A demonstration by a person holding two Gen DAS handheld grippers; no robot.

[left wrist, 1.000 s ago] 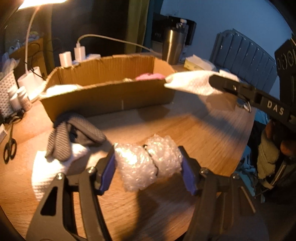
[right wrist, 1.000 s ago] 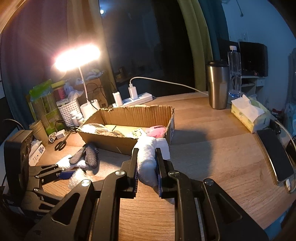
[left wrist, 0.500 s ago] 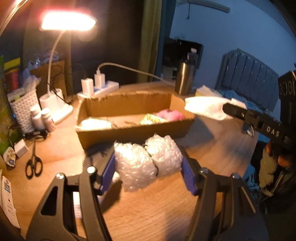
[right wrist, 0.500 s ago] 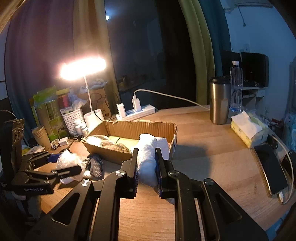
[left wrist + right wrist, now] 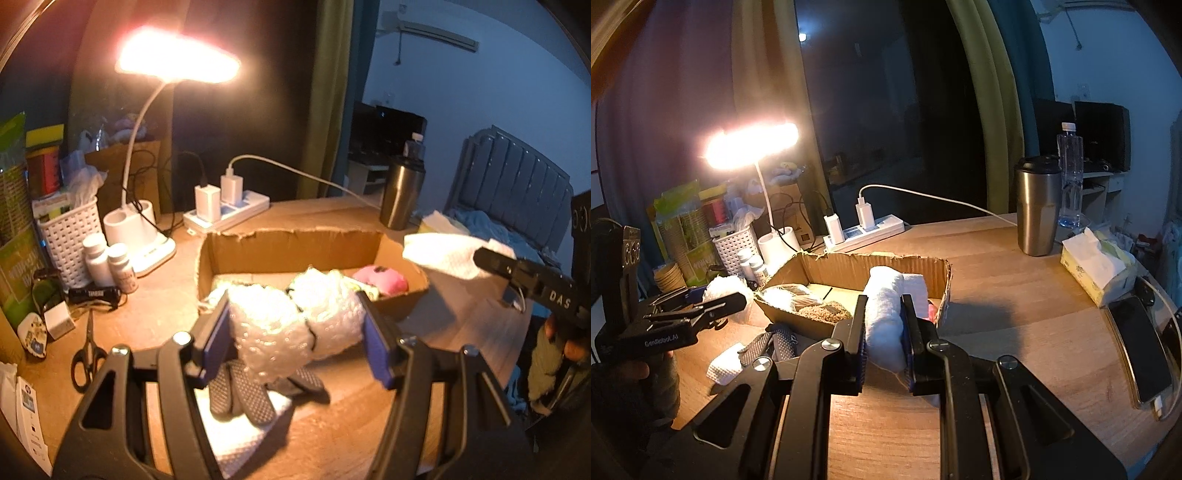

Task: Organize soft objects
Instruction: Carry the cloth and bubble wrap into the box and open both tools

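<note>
Carrying 2 items above the table's middle, the left gripper [image 5: 295,325] clamps bubble wrap [image 5: 295,317] and the right gripper [image 5: 884,332] a white towel [image 5: 884,317]; the cardboard box [image 5: 886,264] holds several, gloves [image 5: 243,395] remain outside.

**Black handheld grippers with blue-lined fingers**

The left gripper [image 5: 297,334] is a black plastic frame of triangular cut-out arms joined by silver round-head screws, its fingers [image 5: 375,349] lined with blue pads. From the other camera its side carries pale "GenRobot.AI" lettering. The right gripper [image 5: 884,334] has the same black arms, silver screws and blue-edged pads; its side reads "DAS" in white. The hand [image 5: 635,373] gripping the left handle shows bare skin.
</note>
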